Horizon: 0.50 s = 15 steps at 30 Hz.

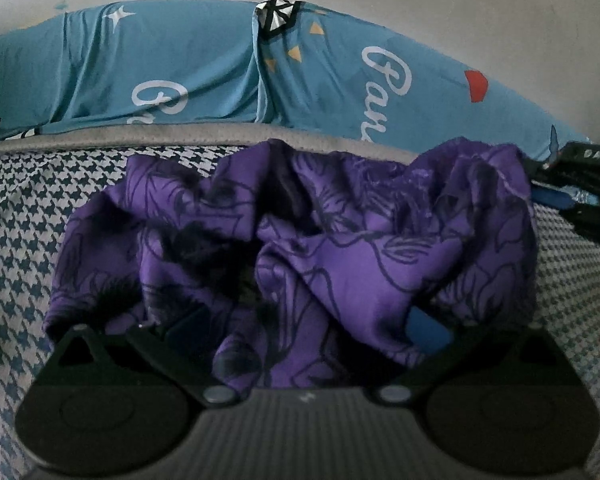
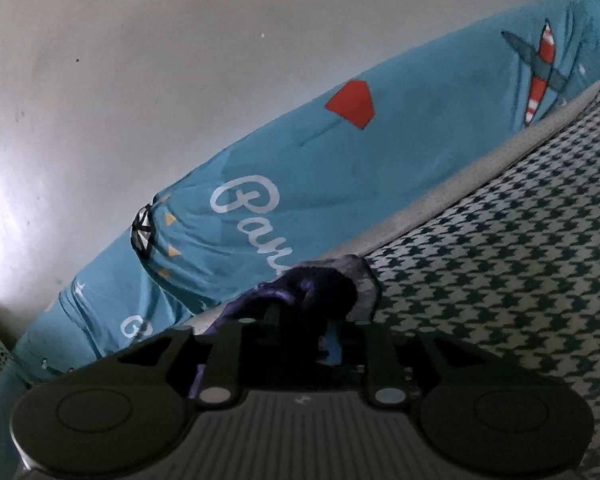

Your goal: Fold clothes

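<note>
From the left wrist, a crumpled purple garment (image 1: 300,240) is seen heaped on the houndstooth bed (image 1: 28,216). The left tool (image 1: 304,328) stands spread apart, cloth bunched between its fingers and hiding the tips.

From the right wrist, the right tool (image 2: 300,332) appears clamped on a purple fold (image 2: 320,288), though shadow obscures the pads. A blue pillow (image 2: 380,152) lies behind.

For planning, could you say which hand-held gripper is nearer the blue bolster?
Right hand-held gripper is by the blue bolster; left hand-held gripper sits behind the purple garment.

Crumpled purple floral garment (image 1: 320,248) on houndstooth bedcover (image 1: 40,220).
</note>
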{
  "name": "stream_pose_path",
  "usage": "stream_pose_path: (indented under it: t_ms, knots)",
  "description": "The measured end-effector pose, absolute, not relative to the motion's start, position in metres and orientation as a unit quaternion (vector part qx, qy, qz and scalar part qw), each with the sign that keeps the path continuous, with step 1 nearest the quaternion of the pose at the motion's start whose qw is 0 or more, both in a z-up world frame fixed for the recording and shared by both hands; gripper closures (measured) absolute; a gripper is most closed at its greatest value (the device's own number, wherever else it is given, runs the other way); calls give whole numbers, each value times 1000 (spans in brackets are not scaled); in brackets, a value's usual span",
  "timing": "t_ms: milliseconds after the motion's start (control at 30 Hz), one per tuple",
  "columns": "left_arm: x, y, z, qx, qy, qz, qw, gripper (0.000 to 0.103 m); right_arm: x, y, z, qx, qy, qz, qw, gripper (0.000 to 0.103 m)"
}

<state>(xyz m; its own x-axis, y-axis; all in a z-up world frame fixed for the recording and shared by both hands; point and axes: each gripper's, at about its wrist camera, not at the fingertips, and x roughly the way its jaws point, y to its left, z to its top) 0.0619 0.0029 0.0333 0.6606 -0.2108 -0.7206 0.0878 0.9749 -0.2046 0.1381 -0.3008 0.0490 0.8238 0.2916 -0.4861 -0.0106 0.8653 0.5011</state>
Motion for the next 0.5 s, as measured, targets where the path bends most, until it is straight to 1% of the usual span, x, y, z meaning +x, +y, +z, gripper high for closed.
stream_pose_path:
  t_ms: [133,267,433,500]
  knots:
    - [63,0,29,-66,411,-79,906,0,133,-306,51,265,289,88,916,72]
    - [62,-2,26,-65,414,-79,904,0,129,-307,50,312,308,121,890,68]
    - [63,-6,24,-58,415,-80,905,0,117,-294,56,303,315,150,887,59]
    - [62,-7,24,-57,415,-80,905,0,112,-288,58,304,318,162,883,57]
